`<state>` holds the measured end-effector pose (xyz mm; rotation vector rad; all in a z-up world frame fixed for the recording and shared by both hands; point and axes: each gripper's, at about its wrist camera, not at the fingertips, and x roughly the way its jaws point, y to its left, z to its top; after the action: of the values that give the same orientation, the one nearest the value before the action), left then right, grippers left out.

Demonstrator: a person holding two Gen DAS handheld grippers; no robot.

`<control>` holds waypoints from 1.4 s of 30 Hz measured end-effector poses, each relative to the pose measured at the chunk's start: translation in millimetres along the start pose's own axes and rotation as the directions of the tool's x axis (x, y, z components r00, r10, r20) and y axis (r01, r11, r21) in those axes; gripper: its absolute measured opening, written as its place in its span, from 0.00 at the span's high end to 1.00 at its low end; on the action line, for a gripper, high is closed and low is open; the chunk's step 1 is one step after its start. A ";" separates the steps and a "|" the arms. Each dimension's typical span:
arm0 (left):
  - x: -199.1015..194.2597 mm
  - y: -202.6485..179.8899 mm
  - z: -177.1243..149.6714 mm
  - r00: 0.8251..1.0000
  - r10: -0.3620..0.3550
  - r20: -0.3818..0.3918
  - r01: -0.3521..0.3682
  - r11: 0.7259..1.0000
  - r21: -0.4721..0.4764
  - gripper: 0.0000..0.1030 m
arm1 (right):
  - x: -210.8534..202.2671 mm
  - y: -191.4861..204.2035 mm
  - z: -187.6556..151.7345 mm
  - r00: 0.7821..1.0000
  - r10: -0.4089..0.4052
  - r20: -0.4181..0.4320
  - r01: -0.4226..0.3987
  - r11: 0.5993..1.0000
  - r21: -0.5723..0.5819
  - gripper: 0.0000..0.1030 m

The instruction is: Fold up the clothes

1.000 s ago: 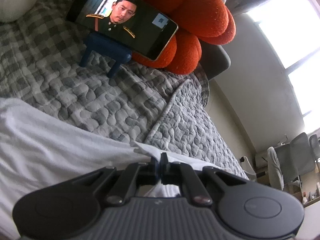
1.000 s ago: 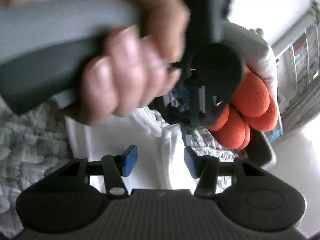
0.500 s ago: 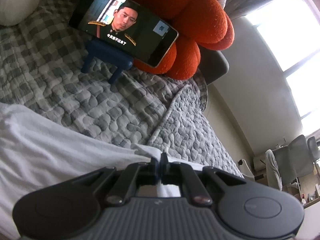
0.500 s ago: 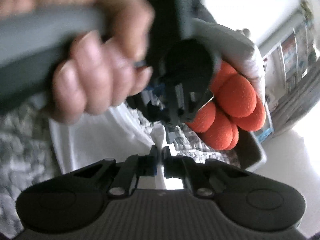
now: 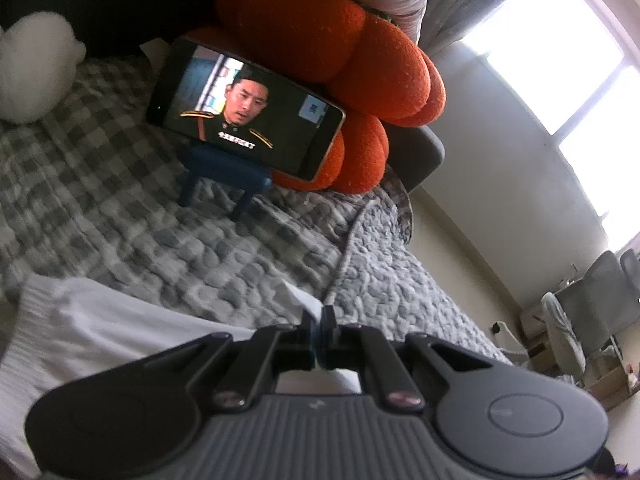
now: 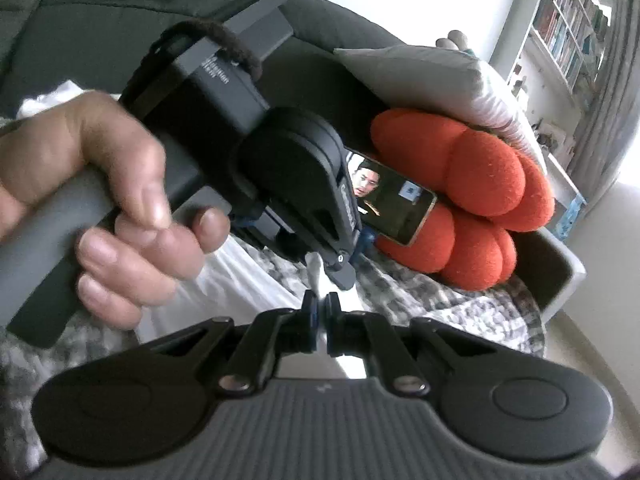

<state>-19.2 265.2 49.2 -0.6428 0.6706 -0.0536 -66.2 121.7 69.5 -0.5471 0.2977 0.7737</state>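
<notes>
A second ago the right gripper (image 6: 319, 312) stood spread over the white garment (image 5: 100, 332); half a second ago its fingers had closed, and now they are pressed together on a thin fold of the cloth. The left gripper (image 5: 319, 316) keeps its own pinch on a white corner, as it did throughout, and has risen off the bed (image 5: 120, 216), so the phone (image 5: 244, 120) by the orange cushion (image 5: 360, 60) sits lower in its view. The garment trails from both pinches toward the bed's near edge. With two holds close together, a fold can likely be carried over.
</notes>
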 end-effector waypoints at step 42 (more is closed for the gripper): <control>-33.9 103.9 8.2 0.984 0.176 0.025 -0.177 0.983 0.041 0.98 | 65.8 94.0 25.8 0.972 0.177 -0.155 -0.174 0.984 0.029 0.96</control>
<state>-57.1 361.7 13.9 -0.5392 0.7019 0.1030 -88.2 229.5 27.9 -0.5740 0.5025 0.9004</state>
